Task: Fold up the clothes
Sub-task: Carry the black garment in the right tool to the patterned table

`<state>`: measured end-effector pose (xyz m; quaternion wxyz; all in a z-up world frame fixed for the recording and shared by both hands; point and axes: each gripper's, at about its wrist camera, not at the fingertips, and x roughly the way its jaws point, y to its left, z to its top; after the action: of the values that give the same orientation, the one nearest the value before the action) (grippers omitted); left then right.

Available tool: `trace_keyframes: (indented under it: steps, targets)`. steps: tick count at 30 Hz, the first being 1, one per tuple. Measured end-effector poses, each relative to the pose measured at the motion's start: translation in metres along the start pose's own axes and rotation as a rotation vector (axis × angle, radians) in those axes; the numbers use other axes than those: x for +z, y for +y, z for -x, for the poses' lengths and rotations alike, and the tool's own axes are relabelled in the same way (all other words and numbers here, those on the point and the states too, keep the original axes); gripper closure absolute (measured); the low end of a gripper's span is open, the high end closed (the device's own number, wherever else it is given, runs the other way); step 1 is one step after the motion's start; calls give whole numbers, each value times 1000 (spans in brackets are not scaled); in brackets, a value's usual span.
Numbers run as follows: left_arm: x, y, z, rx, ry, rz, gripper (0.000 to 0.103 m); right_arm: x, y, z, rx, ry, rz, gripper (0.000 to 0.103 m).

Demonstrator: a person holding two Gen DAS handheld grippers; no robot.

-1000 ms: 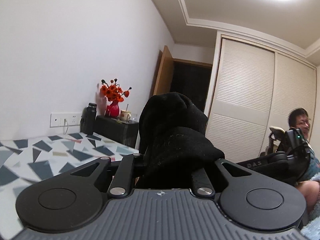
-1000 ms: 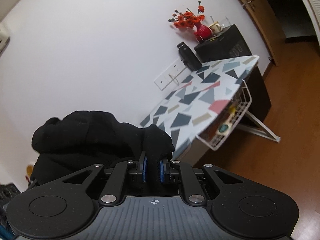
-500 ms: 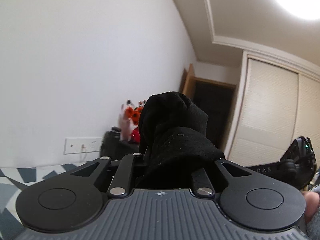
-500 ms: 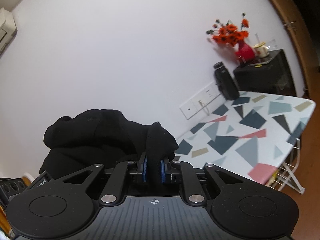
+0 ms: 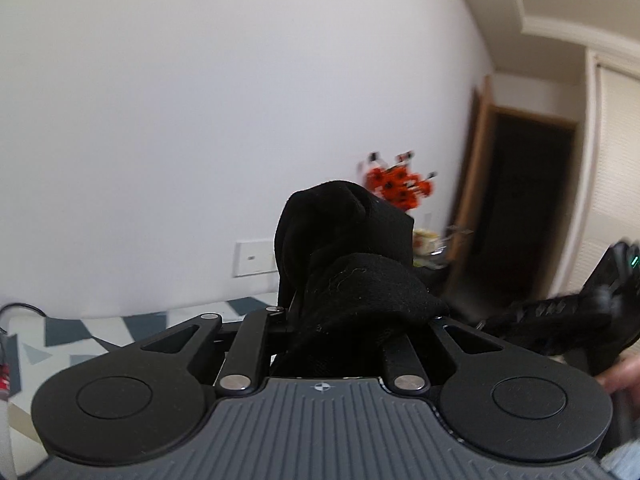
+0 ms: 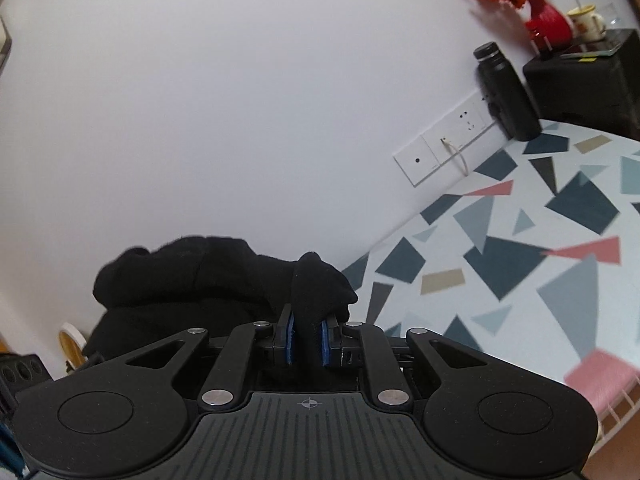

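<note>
The right gripper (image 6: 307, 338) has its two blue pads (image 6: 289, 339) pressed together on a pinch of a black garment (image 6: 208, 272), a small nub of cloth poking up between them. The rest of the cloth bunches off to the left of that pinch in a thick lump, which suggests the grip is on a corner or edge and not on the bulk.

The left gripper (image 5: 340, 312) is clamped on the same dark garment (image 5: 352, 264); its pads are buried under the cloth, but the fabric stands up stiffly out of the closed jaws and drapes over the right-hand finger, so it is plainly held. In that view the other gripper shows at the far right edge, blurred.

Both tools point up and out at the white wall (image 6: 240, 100), so the garment looks lifted clear of the table (image 6: 560, 240) with its patterned cover of grey, blue and pink shapes. To my eye it is held at two points so it can hang open and be spread flat before any fold is made (nothing looks folded yet).

Past the table stand a black flask (image 6: 506, 96), a red vase of orange flowers (image 6: 548, 26) and a mug on a dark cabinet. A wall socket (image 6: 444, 148) sits just above the table edge, worth keeping the swinging cloth away from.
</note>
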<state>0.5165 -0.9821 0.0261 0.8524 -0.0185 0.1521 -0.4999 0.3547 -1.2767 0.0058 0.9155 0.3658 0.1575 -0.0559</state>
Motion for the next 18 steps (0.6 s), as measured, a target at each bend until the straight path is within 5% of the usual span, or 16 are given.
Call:
trace_keyframes:
  steps: [10, 14, 18]
  targets:
    - [-38, -42, -162, 154, 228, 65, 89, 94, -117, -60, -78, 30, 64, 92]
    - [-79, -49, -219, 213, 323, 55, 89, 107, -173, -86, -180, 89, 56, 92]
    - [-111, -49, -266, 285, 457, 149, 89, 101, -217, -104, -232, 160, 46, 92]
